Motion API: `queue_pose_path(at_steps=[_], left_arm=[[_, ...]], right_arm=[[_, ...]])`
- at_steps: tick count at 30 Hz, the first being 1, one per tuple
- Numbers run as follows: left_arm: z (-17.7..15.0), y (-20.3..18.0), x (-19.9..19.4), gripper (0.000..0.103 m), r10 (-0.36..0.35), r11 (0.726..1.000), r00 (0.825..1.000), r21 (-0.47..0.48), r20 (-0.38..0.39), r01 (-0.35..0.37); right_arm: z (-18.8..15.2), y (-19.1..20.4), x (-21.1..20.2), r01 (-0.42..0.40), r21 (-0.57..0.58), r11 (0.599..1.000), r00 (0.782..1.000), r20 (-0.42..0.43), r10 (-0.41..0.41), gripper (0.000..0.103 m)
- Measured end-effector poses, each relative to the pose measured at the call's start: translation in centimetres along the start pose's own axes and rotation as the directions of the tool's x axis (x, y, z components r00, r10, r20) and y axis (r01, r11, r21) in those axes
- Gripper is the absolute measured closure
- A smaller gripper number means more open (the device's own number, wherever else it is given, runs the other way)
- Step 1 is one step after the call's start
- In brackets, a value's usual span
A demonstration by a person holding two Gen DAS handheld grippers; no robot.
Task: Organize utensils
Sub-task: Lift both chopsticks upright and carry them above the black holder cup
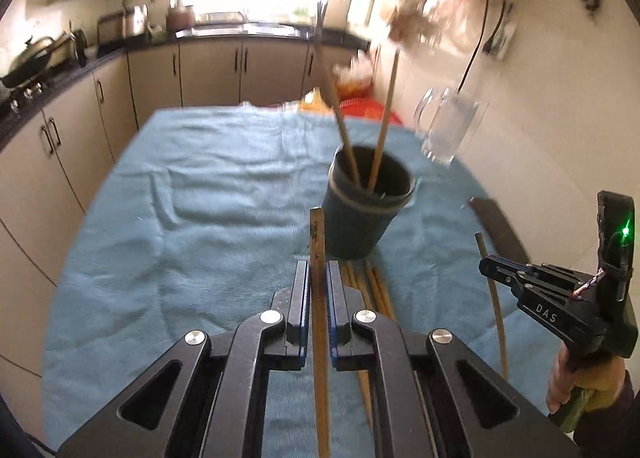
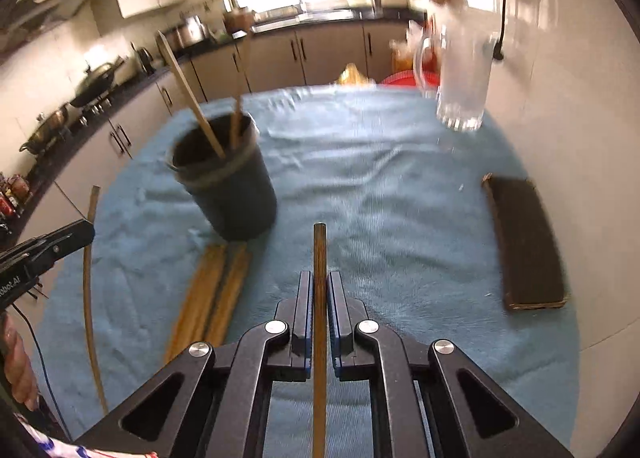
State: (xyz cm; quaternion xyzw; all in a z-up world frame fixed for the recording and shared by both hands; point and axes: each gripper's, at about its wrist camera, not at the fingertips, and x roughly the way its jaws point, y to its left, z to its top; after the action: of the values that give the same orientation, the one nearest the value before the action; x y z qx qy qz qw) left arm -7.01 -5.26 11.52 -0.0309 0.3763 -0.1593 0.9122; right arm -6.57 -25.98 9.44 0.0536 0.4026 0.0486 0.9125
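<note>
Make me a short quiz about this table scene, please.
1. True or false: each claw is shut on a chopstick.
2. How many chopsticks stand in the cup? A) none B) two C) five
3. Fill in: spare chopsticks lie on the ____ cloth.

Key: 1 true: the left claw and the right claw each grip one. 2 B. 3 blue.

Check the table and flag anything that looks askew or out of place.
Nothing is spilled or damaged. The dark cup stands upright with two chopsticks inside; a bundle of chopsticks lies loose on the blue towel beside it, not yet put away.
</note>
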Motion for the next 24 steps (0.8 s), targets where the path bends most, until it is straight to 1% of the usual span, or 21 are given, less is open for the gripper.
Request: queue_pose_path(at_steps=[4, 10, 16, 21, 24], left_arm=[[-0.1, -0.4, -3.7, 0.096, 0.0, 1.0, 0.996, 0.004, 0.086, -0.001], [-2.0, -1.8, -8.5, 0.096, 0.017, 0.999, 0.982, 0.028, 0.19, -0.022], [-3.3, -3.2, -12.0, 0.096, 0.01, 0.999, 0.966, 0.042, 0.258, -0.021], [-3.6, -4.2, -13.9, 0.096, 0.012, 0.997, 0.951, 0.066, 0.308, -0.034], [-3.1, -4.7, -14.2, 0.096, -0.004, 0.997, 0.951, 0.07, 0.31, -0.018]], right_arm=[[-0.5, 1.1, -4.1, 0.0, -0.019, 1.0, 0.995, 0.097, 0.002, 0.096], [-1.6, 2.1, -8.8, 0.015, -0.039, 0.999, 0.979, 0.206, -0.007, 0.096], [-2.4, 2.5, -11.7, 0.016, -0.052, 0.999, 0.965, 0.264, -0.002, 0.096], [-2.7, 2.7, -13.3, 0.022, -0.055, 0.998, 0.952, 0.305, -0.004, 0.096], [-2.5, 2.7, -13.9, 0.02, -0.06, 0.998, 0.946, 0.323, 0.0, 0.096]])
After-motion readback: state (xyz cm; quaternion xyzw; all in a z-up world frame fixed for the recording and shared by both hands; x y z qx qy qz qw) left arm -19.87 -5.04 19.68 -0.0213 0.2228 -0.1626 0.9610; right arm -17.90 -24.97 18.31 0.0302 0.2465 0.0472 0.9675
